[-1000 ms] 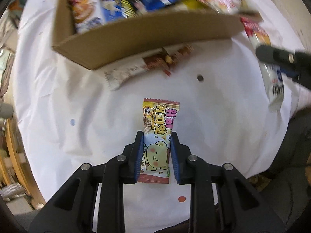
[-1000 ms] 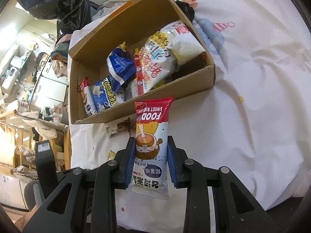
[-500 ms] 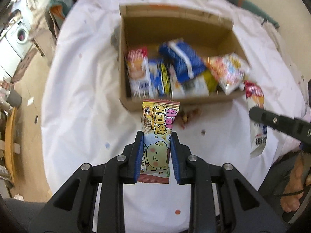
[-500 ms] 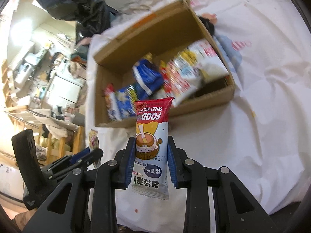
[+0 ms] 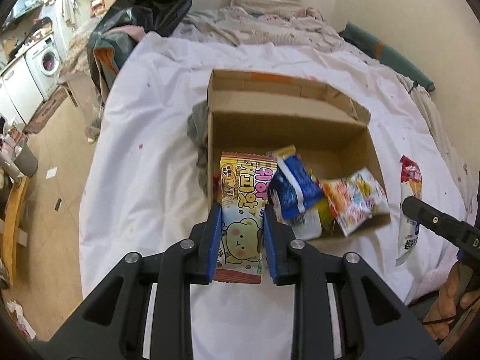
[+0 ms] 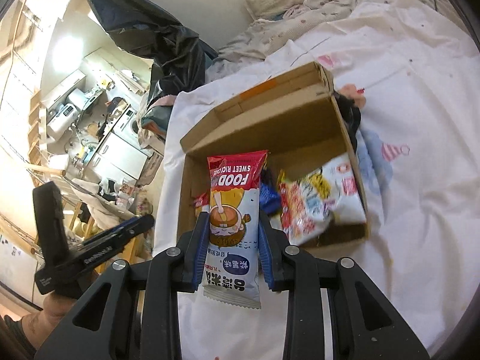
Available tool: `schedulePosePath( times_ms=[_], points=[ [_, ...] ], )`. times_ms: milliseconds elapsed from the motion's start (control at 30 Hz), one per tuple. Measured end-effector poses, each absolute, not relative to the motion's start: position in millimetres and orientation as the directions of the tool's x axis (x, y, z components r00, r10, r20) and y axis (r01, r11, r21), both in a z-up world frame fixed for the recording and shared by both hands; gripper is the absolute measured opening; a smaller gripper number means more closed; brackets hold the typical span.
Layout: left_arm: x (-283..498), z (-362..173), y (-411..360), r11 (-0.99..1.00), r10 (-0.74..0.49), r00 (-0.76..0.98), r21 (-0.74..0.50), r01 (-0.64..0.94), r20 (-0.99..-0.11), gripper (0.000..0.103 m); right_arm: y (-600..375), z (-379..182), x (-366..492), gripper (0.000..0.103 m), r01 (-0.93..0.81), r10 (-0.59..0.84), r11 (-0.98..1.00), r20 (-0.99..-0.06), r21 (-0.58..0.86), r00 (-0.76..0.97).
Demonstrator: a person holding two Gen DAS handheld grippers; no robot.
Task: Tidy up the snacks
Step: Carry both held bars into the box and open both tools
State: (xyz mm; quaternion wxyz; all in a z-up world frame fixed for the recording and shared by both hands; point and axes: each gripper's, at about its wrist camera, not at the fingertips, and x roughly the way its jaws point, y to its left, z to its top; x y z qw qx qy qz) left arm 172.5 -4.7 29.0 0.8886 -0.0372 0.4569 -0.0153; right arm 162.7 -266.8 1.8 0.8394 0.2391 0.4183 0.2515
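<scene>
Left hand-held gripper (image 5: 242, 241) clamped on bear cookie packet (image 5: 243, 210); right hand-held gripper (image 6: 231, 246) clamped on rice cake packet (image 6: 234, 210); both above cardboard box (image 5: 288, 132). Packets look light, crinkly, slippery; grip mid-body

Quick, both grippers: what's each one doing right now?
Left gripper: shut on the yellow cookie packet.
Right gripper: shut on the sweet rice cake packet.
</scene>
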Motion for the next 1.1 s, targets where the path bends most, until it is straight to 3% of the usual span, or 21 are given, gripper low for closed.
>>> schedulePosePath(
  times_ms=[1100],
  points=[
    [233.1, -25.1, -20.6, 0.988, -0.13, 0.532, -0.155, -0.004, -0.837, 0.024, -224.4, -42.8, 235.6, 0.033, -0.173, 0.569, 0.813, -0.695, 0.556, 0.439]
  ],
)
